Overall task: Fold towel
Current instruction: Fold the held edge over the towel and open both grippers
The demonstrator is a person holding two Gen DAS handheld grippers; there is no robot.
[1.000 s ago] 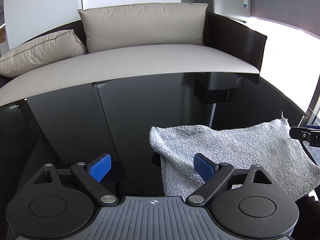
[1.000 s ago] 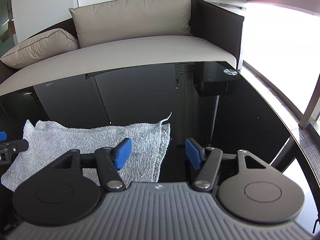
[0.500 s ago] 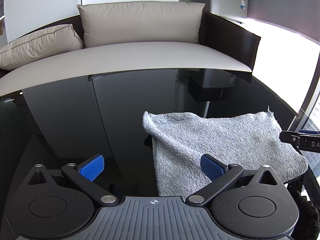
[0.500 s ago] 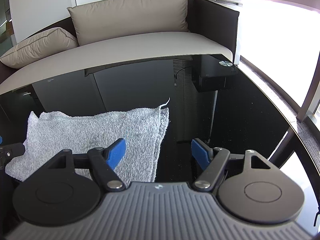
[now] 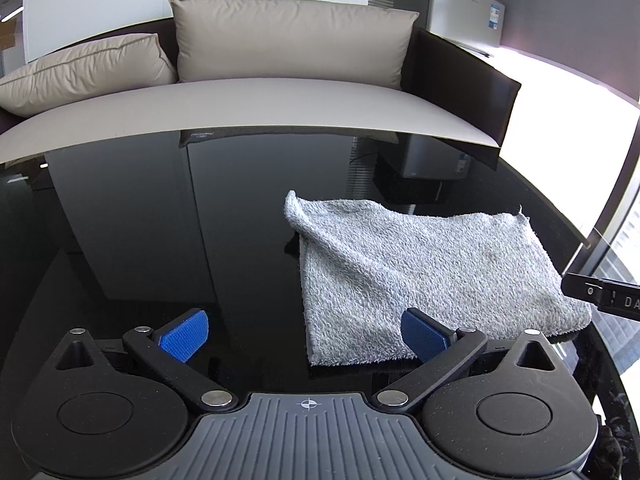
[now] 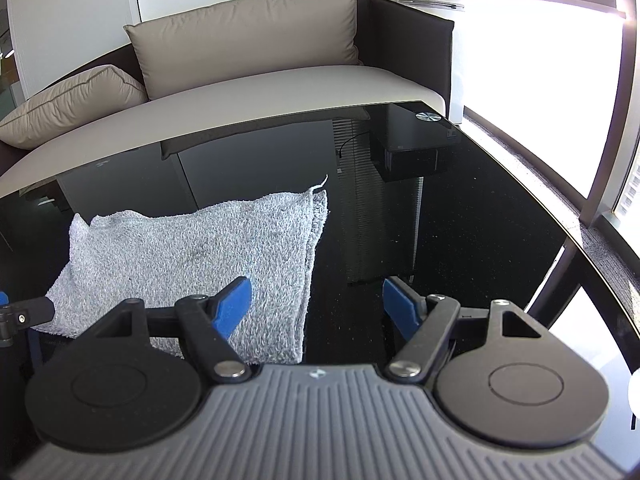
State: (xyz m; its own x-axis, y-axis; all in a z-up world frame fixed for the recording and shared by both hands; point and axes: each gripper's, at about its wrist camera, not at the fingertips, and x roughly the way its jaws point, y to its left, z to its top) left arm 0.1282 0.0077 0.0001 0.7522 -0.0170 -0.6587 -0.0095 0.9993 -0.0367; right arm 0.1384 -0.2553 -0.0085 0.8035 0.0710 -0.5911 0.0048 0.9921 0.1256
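With both my left gripper (image 5: 304,330) and right gripper (image 6: 316,300) spread wide and empty, the grey towel (image 5: 432,268) lies folded on the black glass table (image 5: 160,240), and I judge a shallow pinch would lift only its top layer and undo the fold.

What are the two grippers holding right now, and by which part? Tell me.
Nothing is held. The left gripper and right gripper both stand open above the black table, no pad pressing on the folded grey towel.
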